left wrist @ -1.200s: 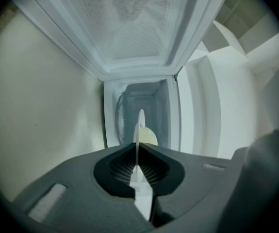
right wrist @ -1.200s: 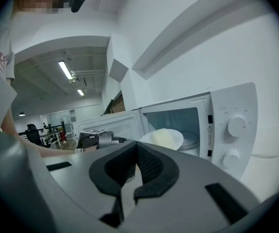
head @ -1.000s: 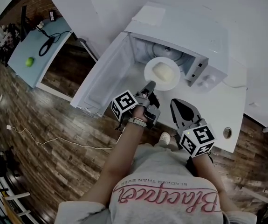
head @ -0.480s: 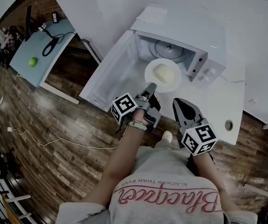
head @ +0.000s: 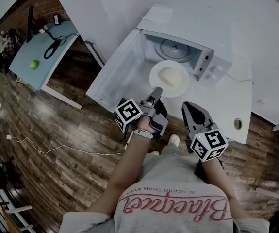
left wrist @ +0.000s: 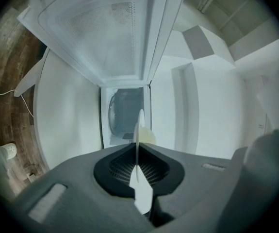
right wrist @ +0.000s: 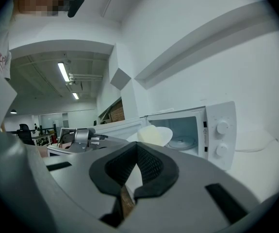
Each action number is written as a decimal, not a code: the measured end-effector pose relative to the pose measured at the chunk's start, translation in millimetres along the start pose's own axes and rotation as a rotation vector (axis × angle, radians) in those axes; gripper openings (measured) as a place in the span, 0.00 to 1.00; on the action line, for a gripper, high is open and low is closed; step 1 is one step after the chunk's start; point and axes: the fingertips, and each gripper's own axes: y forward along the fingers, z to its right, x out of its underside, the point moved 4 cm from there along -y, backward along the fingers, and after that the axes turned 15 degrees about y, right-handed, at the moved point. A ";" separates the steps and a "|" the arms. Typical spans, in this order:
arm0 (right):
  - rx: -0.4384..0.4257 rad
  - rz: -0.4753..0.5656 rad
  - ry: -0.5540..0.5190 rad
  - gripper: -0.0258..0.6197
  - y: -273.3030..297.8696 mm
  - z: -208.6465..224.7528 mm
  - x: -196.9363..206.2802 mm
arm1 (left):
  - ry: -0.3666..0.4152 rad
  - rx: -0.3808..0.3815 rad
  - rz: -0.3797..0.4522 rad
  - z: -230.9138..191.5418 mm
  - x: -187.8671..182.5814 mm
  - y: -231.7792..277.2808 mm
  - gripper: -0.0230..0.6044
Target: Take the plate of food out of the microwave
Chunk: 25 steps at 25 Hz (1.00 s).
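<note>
Step in hand: the lift-out. Judging by how things lie, the plate (head: 154, 77) is clear of the cavity and is being carried, not yet set down.
Plate: it hangs in the air just in front of the mouth of the microwave (head: 212, 57), above the table (head: 229, 106), roughly level, and touches neither.
Food: a pale lump (head: 168, 74) sits near the middle of the plate.
Left gripper: the left gripper (head: 155, 95) has its fingers drawn narrow on the near rim of the plate. The left gripper view shows the thin rim edge-on, pinched between the pads. This one edge pinch bears the whole plate.
Right gripper: the right gripper (head: 188, 108) waits just beside the left one, on the table side. Its fingers are together with nothing between them. Its own view looks past the plate to the open microwave.
Microwave: the door (head: 117, 76) stands swung wide to the left. The glass turntable (head: 174, 47) lies bare inside.
Task so far: the taking-out looks nearly done. What seems left is to put the plate down somewhere.
Next move calls for: keeping the plate level, because a grip at one edge lets the far side droop and the food slide. It also calls for bringing the plate toward the bare stretch of table in front of the microwave and right of the door, lowering it flat, and spreading the fingers only once it rests there.
Spare hand: the right gripper could steady the opposite rim, or shut the door afterwards.
</note>
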 end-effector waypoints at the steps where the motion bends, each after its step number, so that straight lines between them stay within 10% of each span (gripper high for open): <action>1: 0.004 0.002 0.001 0.05 -1.1 -0.8 0.3 | -0.004 -0.004 -0.002 1.2 0.7 -1.6 0.06; 25: 0.049 0.081 -0.080 0.05 -10.3 -35.7 4.9 | 0.003 0.044 -0.030 18.4 1.1 -45.8 0.06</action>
